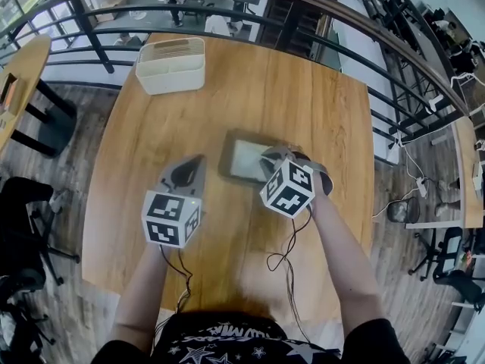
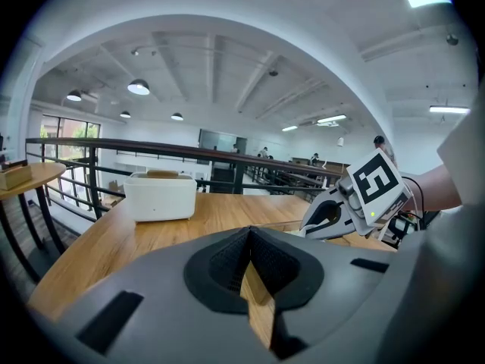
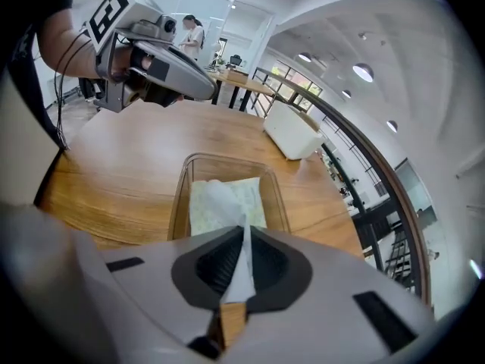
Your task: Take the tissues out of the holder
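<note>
Right gripper (image 3: 241, 241) jaws pinch a tissue (image 3: 220, 203) sticking up from the clear holder (image 3: 179, 203), mid table (image 1: 303, 105). Left gripper (image 2: 248, 235) jaws are pressed together on nothing, just beside the holder.

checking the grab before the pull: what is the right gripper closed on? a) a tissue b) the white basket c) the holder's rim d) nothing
a: the right gripper view shows the right gripper pinching a white tissue that rises out of the clear holder.
</note>
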Available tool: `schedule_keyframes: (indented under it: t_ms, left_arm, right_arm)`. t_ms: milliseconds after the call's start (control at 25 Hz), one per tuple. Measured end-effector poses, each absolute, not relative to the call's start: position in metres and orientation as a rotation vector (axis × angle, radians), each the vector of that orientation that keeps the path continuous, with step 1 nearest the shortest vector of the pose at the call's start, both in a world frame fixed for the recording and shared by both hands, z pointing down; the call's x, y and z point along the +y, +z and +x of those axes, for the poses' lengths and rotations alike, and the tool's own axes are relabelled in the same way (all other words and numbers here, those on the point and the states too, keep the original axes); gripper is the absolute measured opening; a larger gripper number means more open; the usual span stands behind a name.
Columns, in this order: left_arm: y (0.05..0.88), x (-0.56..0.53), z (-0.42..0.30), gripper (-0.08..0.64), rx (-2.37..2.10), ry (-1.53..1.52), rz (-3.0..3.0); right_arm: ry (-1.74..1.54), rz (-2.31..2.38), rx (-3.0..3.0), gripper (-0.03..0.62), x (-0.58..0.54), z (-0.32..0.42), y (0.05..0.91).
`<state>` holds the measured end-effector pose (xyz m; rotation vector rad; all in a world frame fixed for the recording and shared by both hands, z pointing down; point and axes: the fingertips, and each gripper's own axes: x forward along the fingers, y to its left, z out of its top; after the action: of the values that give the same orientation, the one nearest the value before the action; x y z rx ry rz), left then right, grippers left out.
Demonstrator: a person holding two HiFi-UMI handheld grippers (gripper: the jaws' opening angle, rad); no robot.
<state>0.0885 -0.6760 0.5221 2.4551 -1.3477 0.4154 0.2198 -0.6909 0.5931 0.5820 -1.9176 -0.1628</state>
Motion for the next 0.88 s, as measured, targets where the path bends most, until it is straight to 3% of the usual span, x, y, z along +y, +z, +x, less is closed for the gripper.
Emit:
schedule_keyframes:
  t_ms: [440,880]
  left_arm:
    - [0.507,-0.657,0.079,0.006,-1.36,0.396,2.467]
    - [0.474,-0.642,0.069,0.006,-1.379,0.352,2.513]
  right_arm:
    - [-0.231,0.697,-1.896,0.02,-0.684,0.221,0.575]
    - [-0.467,0.933,-1.947,0.02,-0.681,0.211,0.478]
